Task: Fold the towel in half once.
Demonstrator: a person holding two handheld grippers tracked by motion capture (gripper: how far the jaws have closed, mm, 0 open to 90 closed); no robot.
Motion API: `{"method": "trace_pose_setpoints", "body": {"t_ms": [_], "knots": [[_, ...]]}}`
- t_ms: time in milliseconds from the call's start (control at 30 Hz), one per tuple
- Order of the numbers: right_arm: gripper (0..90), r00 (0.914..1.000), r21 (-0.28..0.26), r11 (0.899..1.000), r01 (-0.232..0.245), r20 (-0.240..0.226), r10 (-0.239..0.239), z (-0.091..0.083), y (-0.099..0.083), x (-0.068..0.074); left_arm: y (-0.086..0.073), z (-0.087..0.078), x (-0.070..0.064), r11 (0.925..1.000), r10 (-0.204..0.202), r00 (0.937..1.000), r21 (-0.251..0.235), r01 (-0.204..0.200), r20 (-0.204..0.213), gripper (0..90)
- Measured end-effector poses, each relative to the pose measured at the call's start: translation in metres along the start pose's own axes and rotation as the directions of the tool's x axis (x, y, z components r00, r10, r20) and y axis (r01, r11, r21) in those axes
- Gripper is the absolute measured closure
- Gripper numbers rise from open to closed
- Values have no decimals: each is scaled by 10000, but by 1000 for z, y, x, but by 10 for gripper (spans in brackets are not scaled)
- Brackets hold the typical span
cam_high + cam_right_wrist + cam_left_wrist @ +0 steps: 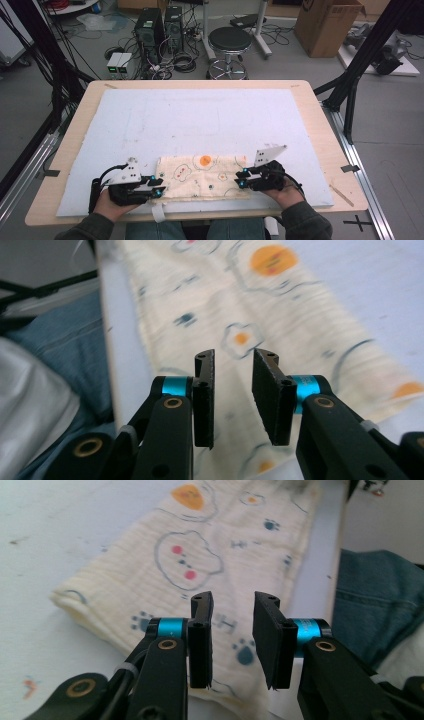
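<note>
A cream cloth (202, 176) printed with fried eggs, paw prints and clouds lies folded in a long strip near the front edge of the light blue mat (200, 120). My left gripper (159, 187) stands open at the cloth's left end; its jaws hover just above the cloth (200, 555) with nothing between them. At the cloth's right end my right gripper (240, 179) is open too, its jaws over the cloth (260, 315) and empty.
The mat covers most of a wooden table (325, 135). A white tag (158, 212) hangs off the front edge near the person's jeans (380, 600). Beyond the table stand a black stool (229, 42), computer towers (150, 30) and a cardboard box (325, 22).
</note>
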State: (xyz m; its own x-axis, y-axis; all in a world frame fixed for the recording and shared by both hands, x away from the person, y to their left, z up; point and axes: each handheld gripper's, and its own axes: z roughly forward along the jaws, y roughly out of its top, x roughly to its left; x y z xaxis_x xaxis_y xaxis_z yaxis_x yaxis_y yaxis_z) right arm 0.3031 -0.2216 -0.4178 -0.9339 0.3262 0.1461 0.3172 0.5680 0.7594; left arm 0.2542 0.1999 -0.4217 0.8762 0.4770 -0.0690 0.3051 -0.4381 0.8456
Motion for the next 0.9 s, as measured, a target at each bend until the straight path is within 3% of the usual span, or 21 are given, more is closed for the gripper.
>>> {"method": "trace_pose_setpoints", "body": {"t_ms": [100,167,367,533,633,900], "knots": [[680,9992,-185,9994,-305,271,310,1,8,-13,5,4,9,9991,-348,9983,-273,336,-459,701],[660,9972,-307,9983,-502,547,518,2,13,-19,9,9,15,9992,-332,9961,-240,313,-816,708],[705,9881,-455,9947,-926,1191,974,17,19,-39,15,34,34,9978,-601,9824,183,643,-1768,760],[718,9776,43,9908,-1350,1633,1325,28,16,-53,10,46,44,9908,-708,9778,997,918,-1973,753],[719,9765,396,9888,-1442,1675,1357,32,10,-56,9,46,46,9895,-804,9783,1030,1014,-1908,746],[717,9757,375,9927,-1151,1919,1059,26,3,-53,7,46,43,9907,-706,9776,1003,919,-1981,734]]}}
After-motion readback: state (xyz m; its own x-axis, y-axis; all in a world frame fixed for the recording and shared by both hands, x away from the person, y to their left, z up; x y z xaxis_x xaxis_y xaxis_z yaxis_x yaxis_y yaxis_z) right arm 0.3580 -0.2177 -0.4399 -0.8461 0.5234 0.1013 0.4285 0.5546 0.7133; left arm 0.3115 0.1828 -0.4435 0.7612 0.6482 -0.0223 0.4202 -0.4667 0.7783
